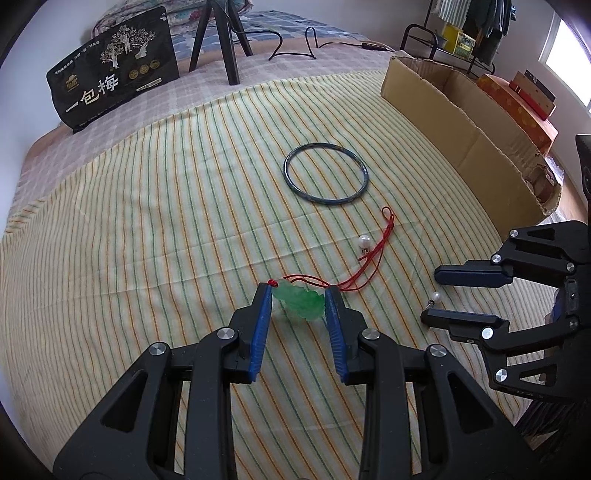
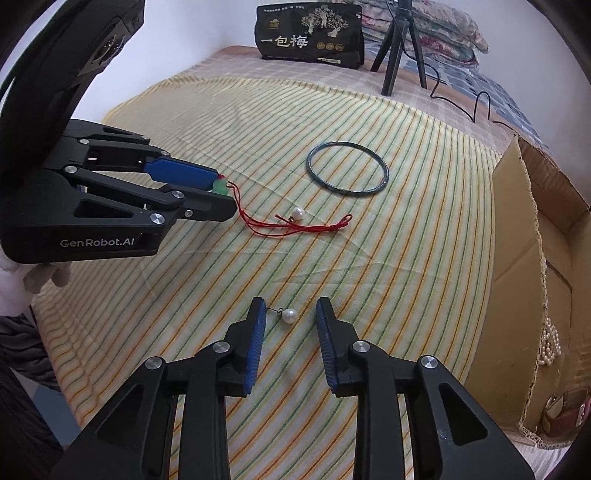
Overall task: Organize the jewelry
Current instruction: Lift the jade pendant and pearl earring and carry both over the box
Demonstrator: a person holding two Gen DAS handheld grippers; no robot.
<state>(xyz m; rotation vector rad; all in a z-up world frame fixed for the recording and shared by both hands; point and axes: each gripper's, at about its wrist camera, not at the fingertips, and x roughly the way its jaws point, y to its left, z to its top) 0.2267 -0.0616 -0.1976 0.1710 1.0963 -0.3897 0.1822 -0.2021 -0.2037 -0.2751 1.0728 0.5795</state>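
the left gripper (image 1: 298, 295) is clenched on the green jade pendant (image 1: 300, 303), both blue pads touching its sides, with the pendant's red cord (image 1: 373, 251) trailing away over the striped sheet (image 1: 147, 221) that covers the bed. in the right wrist view the same gripper's body reads "GenRobot.AI" in pale letters, and only a sliver of green shows between its tips. the right gripper (image 2: 287, 314) stands released, its jaws well apart around a pearl earring (image 2: 289, 316) that lies on the sheet between them; the earring's metal post points toward the left pad and seems just short of it (contact is hard to judge). a second pearl earring (image 2: 297, 213) rests beside the red cord, between the two grippers and the dark green bangle (image 2: 348, 169), which lies flat farther out on the sheet. at the head of the bed a black pouch (image 2: 310, 31) leans upright, printed with trees, three gold medallions and the large characters "一包梅"; the smaller print on it is too fine to read. a black tripod (image 2: 397, 48) stands next to it with a cable looping off. along the right side sits an open cardboard box (image 2: 517, 229), holding a string of pearls (image 2: 550, 341) and a brown strap with a buckle (image 2: 565, 410).
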